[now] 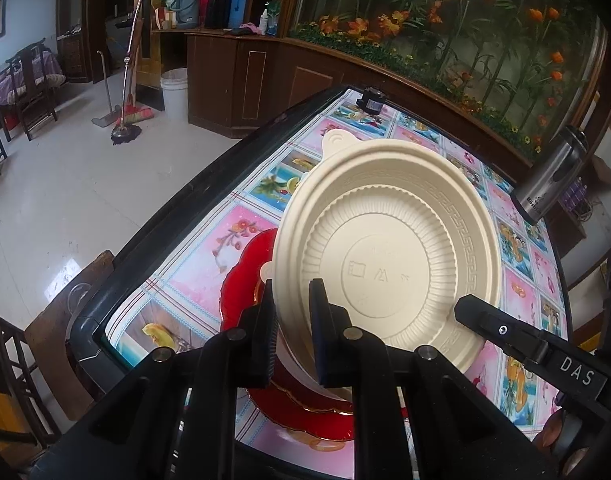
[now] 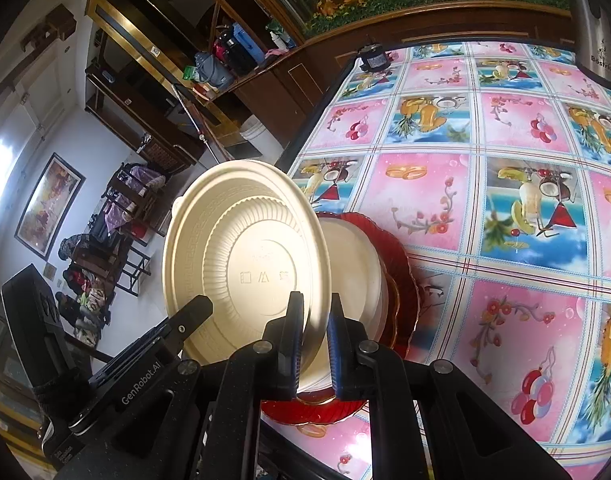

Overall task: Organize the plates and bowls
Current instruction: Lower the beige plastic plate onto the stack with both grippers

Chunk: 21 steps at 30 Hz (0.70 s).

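A cream plastic plate hangs tilted, underside toward the cameras, over a stack of cream dishes that rests on a red scalloped plate. My left gripper is shut on the cream plate's near rim. My right gripper is shut on the rim of the same plate at another spot. One finger of the right gripper shows against the plate's lower right edge in the left wrist view. The red plate sticks out below and left of the held plate.
The table carries a pink and blue fruit-print cloth and has a black raised edge. A steel flask stands at the far right, and a small black object at the far edge. A wooden chair is beside the table.
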Available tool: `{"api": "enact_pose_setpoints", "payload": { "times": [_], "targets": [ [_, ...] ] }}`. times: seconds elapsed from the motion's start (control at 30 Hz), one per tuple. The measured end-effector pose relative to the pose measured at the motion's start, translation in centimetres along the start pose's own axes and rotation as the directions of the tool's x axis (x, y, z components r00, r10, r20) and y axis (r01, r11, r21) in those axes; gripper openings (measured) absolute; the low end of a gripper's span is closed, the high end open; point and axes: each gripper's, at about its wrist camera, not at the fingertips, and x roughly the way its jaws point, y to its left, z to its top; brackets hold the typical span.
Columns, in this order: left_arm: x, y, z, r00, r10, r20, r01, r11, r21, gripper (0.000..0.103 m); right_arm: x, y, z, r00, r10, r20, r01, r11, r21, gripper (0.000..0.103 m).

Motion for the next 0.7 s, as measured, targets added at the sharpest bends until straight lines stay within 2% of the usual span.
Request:
{"api": "enact_pose_setpoints", "payload": {
  "times": [0.7],
  "targets": [
    [0.8, 0.5, -0.6, 0.999, 0.004, -0.034, -0.004, 1.000, 0.009, 0.013, 1.2, -0.4, -0.3, 0.999, -0.009, -0.036, 0.009, 1.000, 0.003, 0.011]
  ]
}}
